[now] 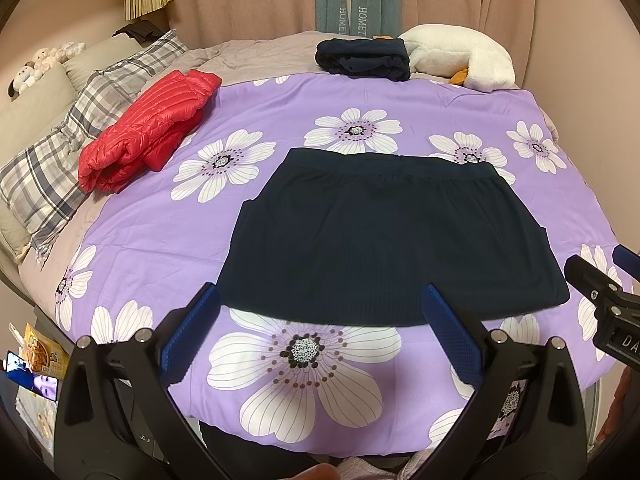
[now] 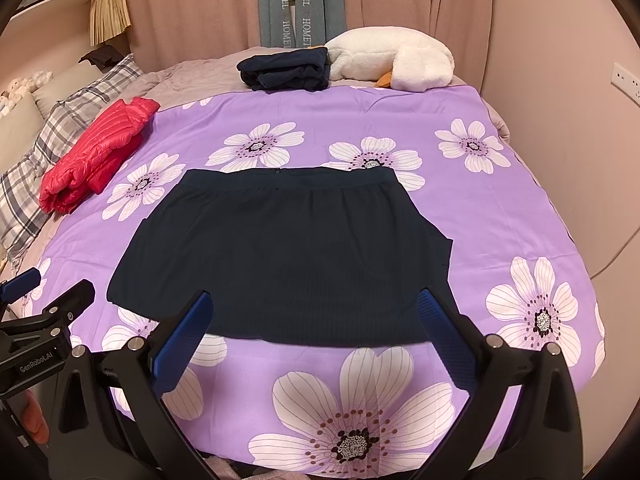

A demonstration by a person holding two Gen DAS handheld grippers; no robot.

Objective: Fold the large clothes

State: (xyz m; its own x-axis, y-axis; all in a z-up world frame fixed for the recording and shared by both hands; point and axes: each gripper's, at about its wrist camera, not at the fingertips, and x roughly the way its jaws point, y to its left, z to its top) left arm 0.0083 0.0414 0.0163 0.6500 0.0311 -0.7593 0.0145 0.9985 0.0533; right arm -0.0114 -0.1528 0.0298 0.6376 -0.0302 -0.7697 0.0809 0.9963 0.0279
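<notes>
Blue-padded fingers (image 1: 192, 332) frame the left wrist view, and the left gripper (image 1: 320, 332) stands wide apart with nothing between its jaws, above a big white flower printed on the purple cover (image 1: 440, 108). Likewise the right gripper (image 2: 312, 340) is spread wide and empty, its tips overlapping the near hem of the skirt (image 2: 280, 256) in its own view.

Laid flat, the dark skirt sits mid-cover, waistband at 12 o'clock and hem at 6 o'clock, pleats running between them. From the left camera, the right gripper shows at 3 o'clock, near the skirt's right hem corner; from the right camera, the left gripper shows at 9 o'clock, near the left hem corner. Whether either touches the cloth cannot be told.

A folded red jacket (image 1: 148, 124) lies at 10 o'clock, well apart from the skirt, beside a plaid pillow (image 1: 56, 168). At 12 o'clock, on the far edge of the cover, rests a folded dark garment (image 1: 362, 58), just beside a white plush (image 1: 460, 56).
</notes>
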